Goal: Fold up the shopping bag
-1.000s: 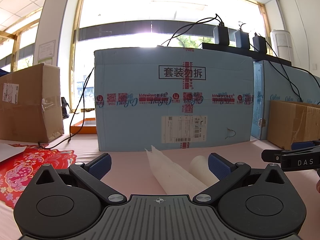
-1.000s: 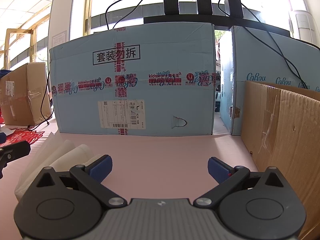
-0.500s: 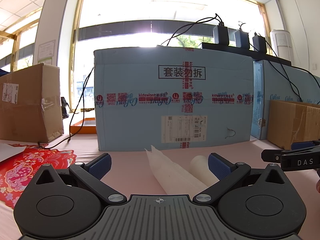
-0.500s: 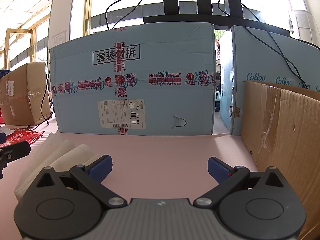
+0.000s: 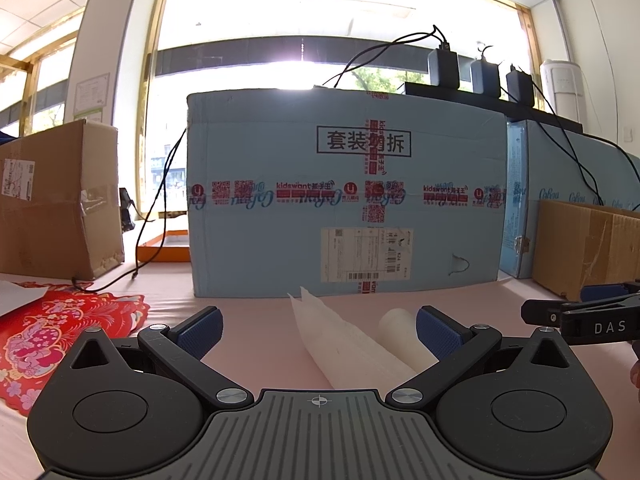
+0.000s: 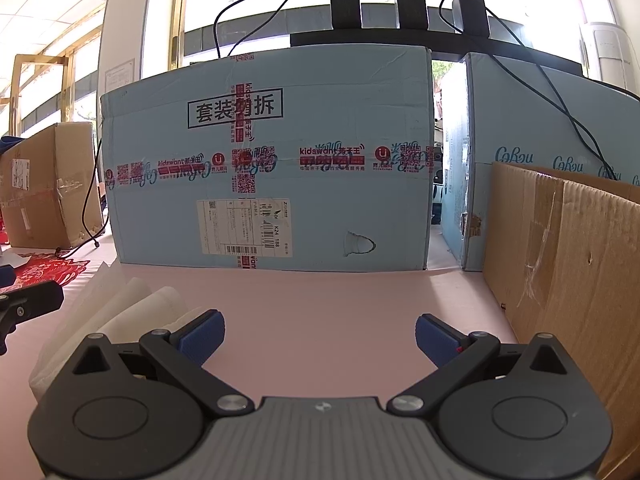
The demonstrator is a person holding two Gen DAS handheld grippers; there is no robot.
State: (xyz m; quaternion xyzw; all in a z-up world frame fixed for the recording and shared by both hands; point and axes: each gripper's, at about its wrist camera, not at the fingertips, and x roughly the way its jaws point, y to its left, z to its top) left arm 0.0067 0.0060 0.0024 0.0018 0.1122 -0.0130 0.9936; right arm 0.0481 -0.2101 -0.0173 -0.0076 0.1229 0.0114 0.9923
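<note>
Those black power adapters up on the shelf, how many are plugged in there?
3, side by side on the dark shelf above the blue boxes: left, middle, right. More may sit out of view.

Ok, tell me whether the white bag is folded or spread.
Folded: the white bag lies as a narrow layered bundle with a rolled end on the pink table.

The place looks like an office used as a stockroom or packing area. A suspended tile ceiling (image 5: 48, 4) fills the upper left of the frame, above tall gold-framed windows (image 5: 320, 32). Taped blue shipping cartons (image 5: 344, 208) with courier labels and brown cardboard boxes (image 5: 56, 200) crowd the pink counter (image 6: 340, 300), and power adapters (image 6: 346, 2) trail cables at the top.
</note>
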